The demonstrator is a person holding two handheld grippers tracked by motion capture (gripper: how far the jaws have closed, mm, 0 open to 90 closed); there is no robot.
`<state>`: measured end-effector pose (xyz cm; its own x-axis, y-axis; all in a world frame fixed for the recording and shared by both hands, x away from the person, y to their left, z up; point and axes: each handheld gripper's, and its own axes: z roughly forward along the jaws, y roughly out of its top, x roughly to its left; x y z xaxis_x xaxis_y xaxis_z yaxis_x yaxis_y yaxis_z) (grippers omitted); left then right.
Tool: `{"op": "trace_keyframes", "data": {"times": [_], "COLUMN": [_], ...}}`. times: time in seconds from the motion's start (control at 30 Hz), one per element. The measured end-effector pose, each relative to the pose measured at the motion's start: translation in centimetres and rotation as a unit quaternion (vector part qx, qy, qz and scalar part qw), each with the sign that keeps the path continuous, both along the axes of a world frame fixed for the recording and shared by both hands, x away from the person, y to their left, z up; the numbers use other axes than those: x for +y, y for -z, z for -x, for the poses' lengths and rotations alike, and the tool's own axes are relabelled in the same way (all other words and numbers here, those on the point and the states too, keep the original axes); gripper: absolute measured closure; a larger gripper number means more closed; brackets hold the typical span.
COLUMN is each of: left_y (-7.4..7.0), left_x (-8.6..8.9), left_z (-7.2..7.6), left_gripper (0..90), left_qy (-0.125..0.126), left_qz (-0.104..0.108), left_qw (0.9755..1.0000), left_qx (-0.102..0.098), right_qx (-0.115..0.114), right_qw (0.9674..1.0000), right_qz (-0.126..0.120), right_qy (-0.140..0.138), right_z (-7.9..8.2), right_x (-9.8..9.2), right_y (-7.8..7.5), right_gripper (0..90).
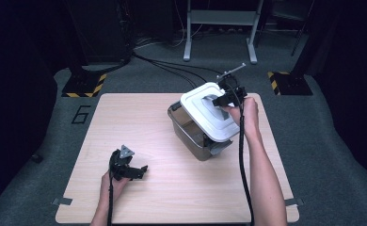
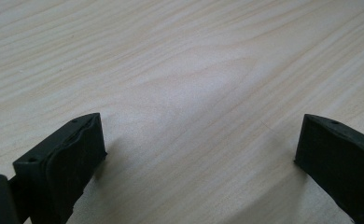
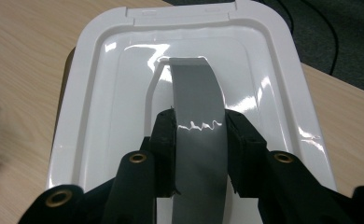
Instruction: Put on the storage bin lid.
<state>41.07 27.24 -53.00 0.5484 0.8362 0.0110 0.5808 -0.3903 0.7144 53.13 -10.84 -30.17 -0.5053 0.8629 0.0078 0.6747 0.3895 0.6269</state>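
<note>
Toward the table's [image 1: 139, 117] far right corner, right gripper [image 3: 199, 128] is clamping the white plastic lid's [image 3: 101, 93] grey handle [image 3: 196, 93], lid half-raised off the translucent bin [image 1: 186, 129]; left gripper [image 1: 133, 170] is resting with jaws apart.

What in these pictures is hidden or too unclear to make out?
- Inside of the bin: in the high view the tilted white lid covers most of it, and the dark walls show no contents.
- Near end of the grey handle: in the right gripper view the right gripper clamps it and the bottom edge cuts it off.
- Left gripper: its open jaws look small and dark in the high view.
</note>
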Motion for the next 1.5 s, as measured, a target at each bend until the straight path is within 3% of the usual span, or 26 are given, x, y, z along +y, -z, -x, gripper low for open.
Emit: {"op": "trace_keyframes", "data": {"times": [0.5, 0.97, 1.5], "left_y": [0.0, 0.0, 0.0], "left_x": [0.0, 0.0, 0.0], "left_z": [0.0, 0.0, 0.0], "left_gripper": [1.4, 1.4, 1.4], "left_qy": [0.0, 0.0, 0.001], "left_qz": [0.001, 0.001, -0.001], "left_qw": [1.0, 1.0, 1.0], "left_qx": [-0.001, 0.0, 0.0], "right_qx": [0.032, 0.04, 0.022], "right_qw": [0.9993, 0.9989, 0.9993], "right_qz": [0.005, 0.021, 0.028], "right_qy": [-0.021, -0.013, -0.007], "right_z": [-1.6, -1.8, -1.8], "right_x": [4.4, 5.3, 5.8], "right_y": [2.3, 3.0, 3.5], "right_gripper": [66.9, 66.7, 66.2]}}
